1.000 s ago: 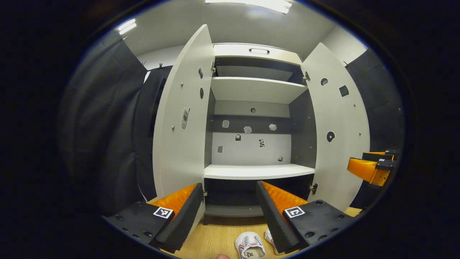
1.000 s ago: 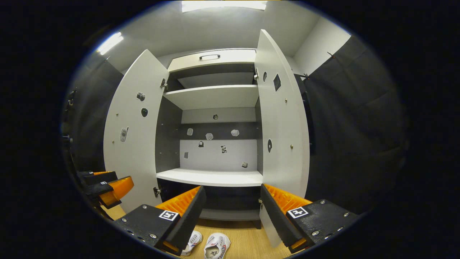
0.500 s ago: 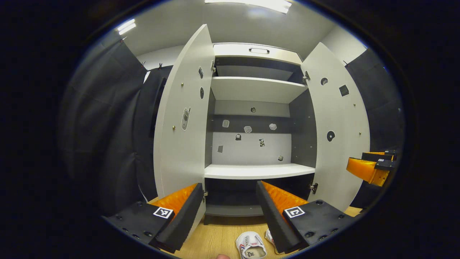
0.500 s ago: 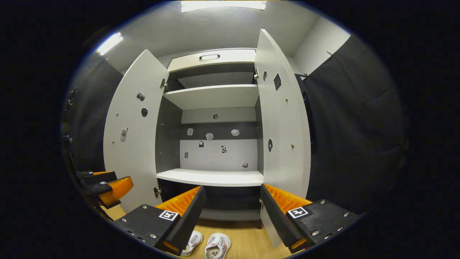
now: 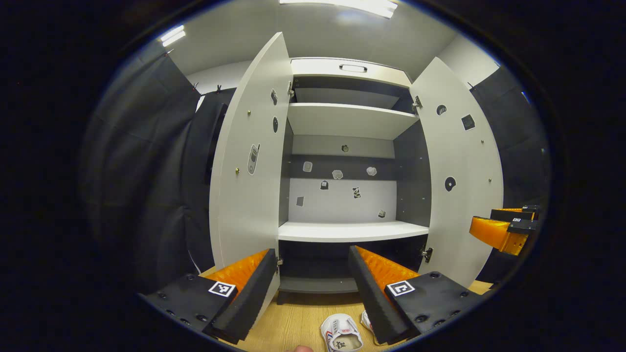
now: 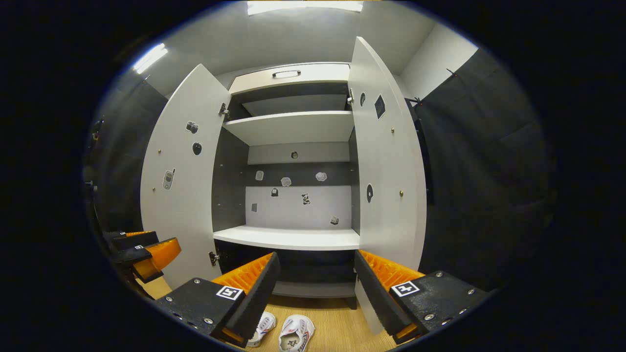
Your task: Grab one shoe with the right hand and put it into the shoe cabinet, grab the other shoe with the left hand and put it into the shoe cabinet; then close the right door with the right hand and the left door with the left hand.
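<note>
White shoe cabinet (image 5: pixel 345 68), both doors pale grey-white: left door (image 5: pixel 247 161), right door (image 5: pixel 462 171), each dotted with small black and grey stickers. Inside, white shelves (image 5: pixel 349 232) against dark charcoal side walls. Back panel (image 5: pixel 342 200) banded dark grey over light grey, sprinkled with little black-and-white stickers. Down at 6 o'clock, a light wood-grain floor (image 6: pixel 337 327), warm tan. On it, two white shoes: one shoe (image 6: pixel 294 333) with red and blue side stripes, the other shoe (image 6: pixel 262 326) white with the same red-blue trim. Black drapes at 3 and 9 o'clock.
</note>
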`<state>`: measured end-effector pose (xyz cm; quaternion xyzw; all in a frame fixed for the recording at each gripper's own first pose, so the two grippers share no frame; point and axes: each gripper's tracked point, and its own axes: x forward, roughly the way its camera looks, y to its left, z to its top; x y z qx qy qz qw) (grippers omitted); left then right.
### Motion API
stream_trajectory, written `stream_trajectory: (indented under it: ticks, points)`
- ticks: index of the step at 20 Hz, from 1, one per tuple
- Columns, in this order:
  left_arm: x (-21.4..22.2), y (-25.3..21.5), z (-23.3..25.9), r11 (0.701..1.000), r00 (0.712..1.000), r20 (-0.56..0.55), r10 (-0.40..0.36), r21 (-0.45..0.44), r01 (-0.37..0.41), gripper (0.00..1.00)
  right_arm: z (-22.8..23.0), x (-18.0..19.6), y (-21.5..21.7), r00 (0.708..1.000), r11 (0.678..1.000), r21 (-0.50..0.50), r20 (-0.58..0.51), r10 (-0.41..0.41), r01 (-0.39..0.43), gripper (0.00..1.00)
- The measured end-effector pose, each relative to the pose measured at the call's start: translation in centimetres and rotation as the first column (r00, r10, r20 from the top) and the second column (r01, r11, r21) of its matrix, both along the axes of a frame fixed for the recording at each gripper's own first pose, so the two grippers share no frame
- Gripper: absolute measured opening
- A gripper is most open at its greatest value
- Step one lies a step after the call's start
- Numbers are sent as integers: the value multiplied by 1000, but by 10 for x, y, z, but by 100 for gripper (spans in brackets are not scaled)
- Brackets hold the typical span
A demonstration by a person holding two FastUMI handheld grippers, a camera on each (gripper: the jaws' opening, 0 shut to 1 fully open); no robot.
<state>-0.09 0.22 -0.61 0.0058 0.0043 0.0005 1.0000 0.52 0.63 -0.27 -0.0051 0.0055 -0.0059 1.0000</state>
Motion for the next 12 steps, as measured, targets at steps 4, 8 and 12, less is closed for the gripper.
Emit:
stream_trajectory:
  ticks: [4,8,12]
  points:
    - [0,2,-1,1000,1000,-2,3,-4,-3,96,-8,3,4,1000,1000,-11,-15,7,-7,94]
    - [0,2,-2,1000,1000,-1,3,-7,-3,96,-29,9,9,998,1000,-24,-56,16,-18,94]
    - [1,2,-3,1000,1000,1,3,-3,-3,96,-66,18,16,993,998,-62,-120,23,-31,94]
